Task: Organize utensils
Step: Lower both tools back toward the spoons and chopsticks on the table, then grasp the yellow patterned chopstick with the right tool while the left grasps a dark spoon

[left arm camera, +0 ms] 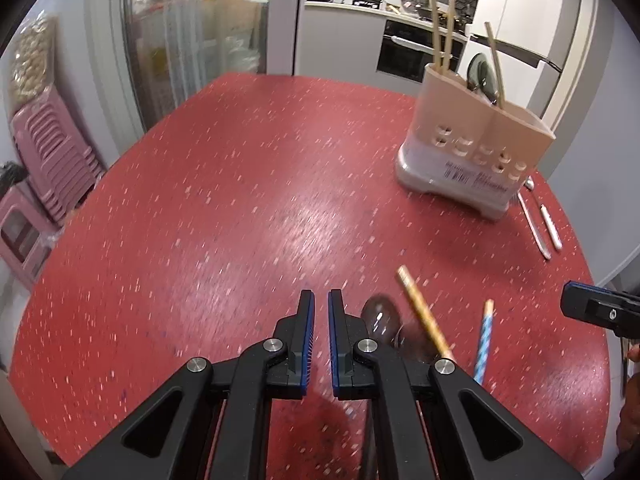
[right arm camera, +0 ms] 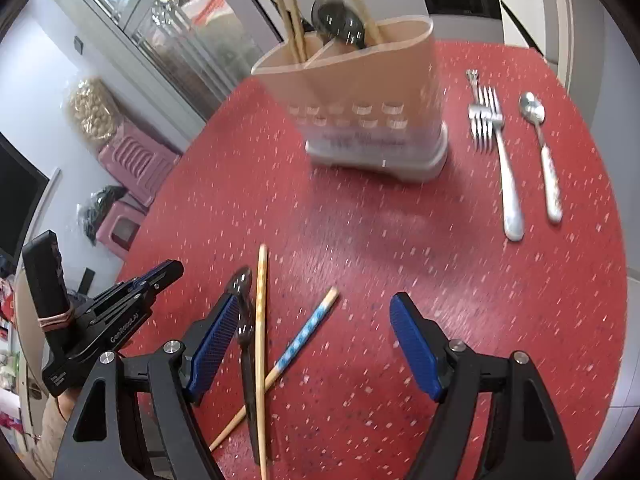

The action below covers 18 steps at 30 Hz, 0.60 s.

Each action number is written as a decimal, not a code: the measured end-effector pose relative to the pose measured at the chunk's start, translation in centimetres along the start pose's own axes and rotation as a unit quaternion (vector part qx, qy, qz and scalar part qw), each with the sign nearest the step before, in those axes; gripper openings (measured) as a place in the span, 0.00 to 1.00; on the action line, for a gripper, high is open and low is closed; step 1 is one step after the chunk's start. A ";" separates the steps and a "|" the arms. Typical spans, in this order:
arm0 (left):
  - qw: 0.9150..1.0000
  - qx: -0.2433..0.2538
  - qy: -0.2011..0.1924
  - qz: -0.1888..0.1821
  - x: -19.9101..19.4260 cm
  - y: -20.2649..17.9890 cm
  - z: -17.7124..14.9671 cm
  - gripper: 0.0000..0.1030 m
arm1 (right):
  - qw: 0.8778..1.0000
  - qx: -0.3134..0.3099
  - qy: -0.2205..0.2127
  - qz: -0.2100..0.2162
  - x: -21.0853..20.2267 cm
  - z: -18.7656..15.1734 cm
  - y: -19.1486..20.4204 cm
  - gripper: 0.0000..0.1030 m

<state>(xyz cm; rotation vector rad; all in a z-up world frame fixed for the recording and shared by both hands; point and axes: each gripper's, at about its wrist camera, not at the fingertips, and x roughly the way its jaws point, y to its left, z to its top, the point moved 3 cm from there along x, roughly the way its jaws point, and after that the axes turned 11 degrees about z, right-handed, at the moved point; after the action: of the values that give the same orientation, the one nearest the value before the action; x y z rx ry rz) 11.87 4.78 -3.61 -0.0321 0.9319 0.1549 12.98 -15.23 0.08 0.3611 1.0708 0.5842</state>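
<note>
A beige utensil holder (left arm camera: 472, 136) (right arm camera: 360, 100) stands on the red table and holds wooden chopsticks and dark spoons. A dark spoon (right arm camera: 244, 320) (left arm camera: 382, 316), a plain wooden chopstick (right arm camera: 262, 344) (left arm camera: 424, 314) and a blue-patterned chopstick (right arm camera: 304, 336) (left arm camera: 484, 340) lie together on the table. My right gripper (right arm camera: 320, 316) is open above them, empty. My left gripper (left arm camera: 321, 304) is nearly shut with nothing between the pads, just left of the spoon; it also shows in the right wrist view (right arm camera: 160, 274). A fork (right arm camera: 496, 152) and a white-handled spoon (right arm camera: 542, 148) lie right of the holder.
The round red table (left arm camera: 240, 200) ends close to the right of the fork and spoon. Pink stacked stools (left arm camera: 52, 152) stand on the floor to the left. A glass cabinet and kitchen counters are behind the table.
</note>
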 end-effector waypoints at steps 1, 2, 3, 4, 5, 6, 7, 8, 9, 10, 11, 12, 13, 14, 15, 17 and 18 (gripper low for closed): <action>1.000 -0.002 0.001 -0.001 0.1 0.2 -0.4 0.31 | 1.000 0.001 0.006 0.002 0.3 -0.5 0.1 0.78; 1.000 -0.003 0.001 -0.002 0.2 0.3 -0.7 0.31 | 1.000 0.002 0.010 0.002 0.5 -0.8 0.2 0.78; 1.000 -0.005 0.002 -0.002 0.2 0.5 -1.1 0.31 | 1.000 0.002 0.015 0.003 0.8 -1.2 0.3 0.78; 1.000 -0.005 0.004 -0.001 0.3 0.6 -1.4 0.31 | 1.000 0.002 0.019 0.003 1.1 -1.5 0.4 0.78; 1.000 -0.006 0.005 0.000 0.5 0.6 -1.7 0.31 | 1.000 0.001 0.024 0.003 1.4 -2.0 0.6 0.78; 1.000 -0.009 0.009 0.002 0.6 0.8 -2.1 0.31 | 1.000 0.001 0.030 0.002 1.7 -2.3 0.7 0.78; 1.000 -0.011 0.011 0.002 0.7 0.9 -2.3 0.31 | 0.999 -0.001 0.034 0.002 2.0 -2.6 0.8 0.78; 1.000 -0.013 0.014 0.004 0.8 1.0 -2.6 0.31 | 0.999 -0.003 0.039 0.002 2.3 -2.9 0.9 0.78; 1.000 -0.013 0.015 0.005 0.9 1.1 -2.8 0.31 | 0.999 -0.005 0.043 0.000 2.6 -3.1 1.1 0.78; 1.000 -0.012 0.016 0.006 0.9 1.2 -3.1 0.51 | 0.999 -0.008 0.046 -0.002 2.9 -3.4 1.2 0.78; 1.000 -0.012 0.017 0.007 0.8 1.3 -3.2 0.80 | 0.999 -0.009 0.049 -0.002 3.1 -3.6 1.3 0.78; 1.000 -0.009 0.019 0.012 0.8 1.4 -3.4 1.00 | 0.999 -0.009 0.052 -0.002 3.3 -3.7 1.4 0.78; 1.000 -0.008 0.009 0.014 0.7 1.4 -3.4 1.00 | 0.998 -0.009 0.054 -0.003 3.5 -3.9 1.4 0.78; 1.000 -0.001 0.006 0.012 0.8 1.2 -3.5 1.00 | 0.998 -0.009 0.056 -0.003 3.6 -4.0 1.5 0.78; 1.000 0.003 0.004 0.012 0.9 1.0 -3.5 1.00 | 0.998 -0.009 0.058 -0.004 3.8 -4.2 1.6 0.78; 1.000 0.005 0.004 0.018 1.4 1.1 -3.6 1.00 | 0.998 -0.010 0.063 -0.005 4.2 -4.2 1.6 0.78; 1.000 0.007 0.008 0.021 1.8 1.1 -3.7 1.00 | 0.998 -0.012 0.066 -0.007 4.4 -4.3 1.7 0.78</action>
<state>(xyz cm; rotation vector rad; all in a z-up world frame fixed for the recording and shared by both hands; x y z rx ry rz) 9.84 5.69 -7.23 -0.0022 0.9505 0.1869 10.21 -11.19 -4.02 0.2969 1.1914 0.6145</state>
